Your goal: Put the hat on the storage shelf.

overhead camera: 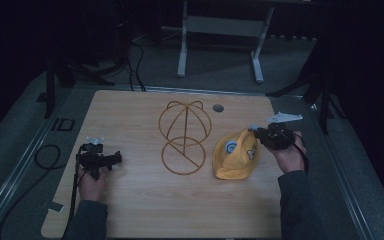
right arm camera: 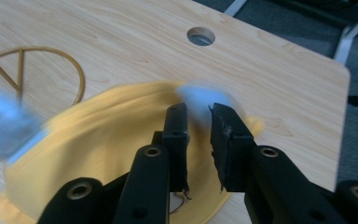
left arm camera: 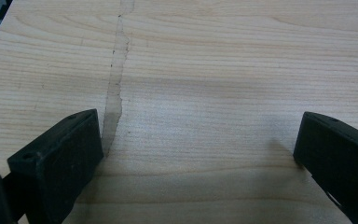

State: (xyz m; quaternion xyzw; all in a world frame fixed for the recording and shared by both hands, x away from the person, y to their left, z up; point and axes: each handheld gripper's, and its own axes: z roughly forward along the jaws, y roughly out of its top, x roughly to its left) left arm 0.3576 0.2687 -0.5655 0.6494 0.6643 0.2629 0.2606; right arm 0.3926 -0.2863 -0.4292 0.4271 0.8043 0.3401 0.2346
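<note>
A yellow cap [overhead camera: 236,154] with pale blue and white patches lies on the wooden table [overhead camera: 130,210], right of centre. My right gripper [overhead camera: 257,132] is at the cap's far right edge. In the right gripper view its jaws stand a narrow gap apart over the yellow cap [right arm camera: 112,154], so the right gripper [right arm camera: 198,112] is open, with a blurred pale blue patch [right arm camera: 200,95] at the tips. A gold wire hat frame [overhead camera: 185,137] lies flat at the table's middle. My left gripper [overhead camera: 117,159] rests at the left, and the left gripper [left arm camera: 200,135] is wide open over bare wood.
A round cable hole [overhead camera: 218,107] sits near the table's far edge, also in the right gripper view [right arm camera: 201,36]. A white desk frame [overhead camera: 220,25] stands beyond the table. A black cable loop [overhead camera: 45,155] lies on the floor at the left.
</note>
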